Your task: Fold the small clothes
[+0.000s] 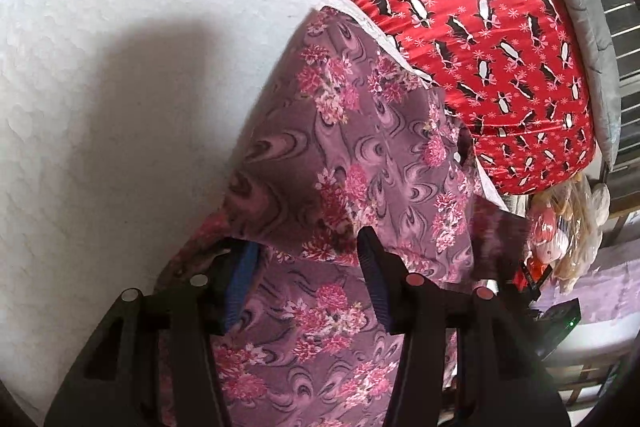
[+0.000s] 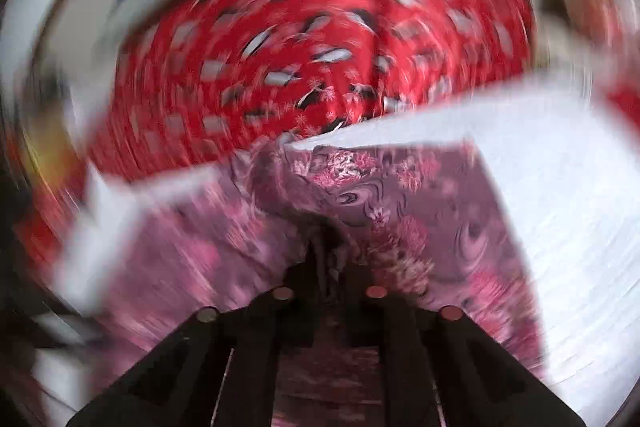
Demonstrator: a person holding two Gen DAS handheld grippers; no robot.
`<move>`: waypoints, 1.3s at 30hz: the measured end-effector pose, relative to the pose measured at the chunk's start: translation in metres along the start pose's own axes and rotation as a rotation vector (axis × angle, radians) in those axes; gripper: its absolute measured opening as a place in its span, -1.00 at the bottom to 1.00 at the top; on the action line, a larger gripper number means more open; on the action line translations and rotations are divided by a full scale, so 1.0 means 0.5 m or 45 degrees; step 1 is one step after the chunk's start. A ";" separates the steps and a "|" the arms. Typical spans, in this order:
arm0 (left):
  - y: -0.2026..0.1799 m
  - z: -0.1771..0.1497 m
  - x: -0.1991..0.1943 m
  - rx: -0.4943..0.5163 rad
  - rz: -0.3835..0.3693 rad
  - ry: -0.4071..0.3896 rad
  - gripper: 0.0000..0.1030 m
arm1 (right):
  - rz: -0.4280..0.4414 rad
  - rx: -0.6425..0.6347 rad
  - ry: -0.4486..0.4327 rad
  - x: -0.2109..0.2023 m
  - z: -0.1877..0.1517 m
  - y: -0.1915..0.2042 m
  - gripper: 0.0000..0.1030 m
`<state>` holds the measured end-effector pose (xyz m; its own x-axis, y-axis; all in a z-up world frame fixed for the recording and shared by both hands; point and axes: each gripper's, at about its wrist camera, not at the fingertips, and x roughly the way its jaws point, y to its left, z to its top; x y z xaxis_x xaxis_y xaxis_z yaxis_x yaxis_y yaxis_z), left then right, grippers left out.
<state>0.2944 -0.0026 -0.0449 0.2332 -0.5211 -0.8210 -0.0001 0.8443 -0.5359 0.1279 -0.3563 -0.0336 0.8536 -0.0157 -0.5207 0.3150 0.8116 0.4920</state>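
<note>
The purple floral garment (image 1: 352, 155) lies on the white worktop (image 1: 100, 87), beside a red patterned cloth (image 1: 460, 7). The left gripper (image 1: 308, 251) hangs over it, jaws spread wide, with fabric between them. The right gripper (image 2: 330, 267) has its jaws pinched on a bunched fold of the garment; that view is blurred.

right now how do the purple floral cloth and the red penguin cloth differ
The purple floral cloth carries pink flower clusters on mauve swirls; the red penguin cloth shows black-and-white penguins with pale snowflakes. The purple one lies near, reaching between the fingers of the open left tool, and the right tool is shut on a bunched part of it; the red one lies beyond, ungripped. The purple looks matte, the red glossy. Both rest over the white surface.
</note>
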 end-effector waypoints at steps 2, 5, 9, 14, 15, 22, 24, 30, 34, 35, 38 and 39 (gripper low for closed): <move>0.009 0.004 0.010 -0.005 0.029 0.008 -0.04 | 0.069 0.281 -0.036 -0.021 0.013 -0.094 -0.89; 0.014 0.008 0.014 -0.017 0.022 0.015 -0.04 | 0.017 0.509 0.064 -0.010 0.001 -0.202 -0.89; 0.002 0.006 0.001 0.009 0.032 -0.005 -0.04 | 0.133 0.524 0.037 -0.049 -0.001 -0.211 -0.89; -0.006 0.004 0.011 0.052 0.130 0.025 -0.04 | 0.113 0.484 0.123 -0.026 0.026 -0.199 -0.76; -0.007 0.001 0.005 0.057 0.124 0.032 -0.04 | 0.036 0.486 0.217 -0.004 0.026 -0.198 -0.76; -0.057 -0.108 0.008 0.351 0.244 0.075 -0.01 | 0.075 0.326 0.245 -0.077 -0.012 -0.194 -0.67; -0.075 -0.142 0.027 0.463 0.361 0.055 0.02 | 0.056 0.294 0.453 -0.041 -0.045 -0.204 -0.97; -0.083 -0.227 0.000 0.602 0.434 0.132 0.15 | 0.007 0.124 0.625 -0.108 -0.095 -0.167 -0.86; -0.029 -0.273 -0.047 0.554 0.403 0.201 0.15 | 0.009 0.034 0.755 -0.177 -0.154 -0.166 -0.52; -0.018 -0.287 -0.060 0.544 0.400 0.204 0.15 | 0.008 0.018 0.776 -0.203 -0.175 -0.172 -0.46; 0.037 -0.326 -0.111 0.511 0.397 0.211 0.15 | -0.023 -0.044 0.805 -0.269 -0.218 -0.180 -0.32; 0.054 -0.334 -0.124 0.499 0.397 0.210 0.15 | -0.037 -0.059 0.805 -0.292 -0.232 -0.184 -0.30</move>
<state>0.1175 0.0316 -0.0410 0.1238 -0.2234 -0.9668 0.3261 0.9294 -0.1730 -0.0737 -0.3611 -0.0838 0.4302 0.2987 -0.8519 0.3039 0.8407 0.4482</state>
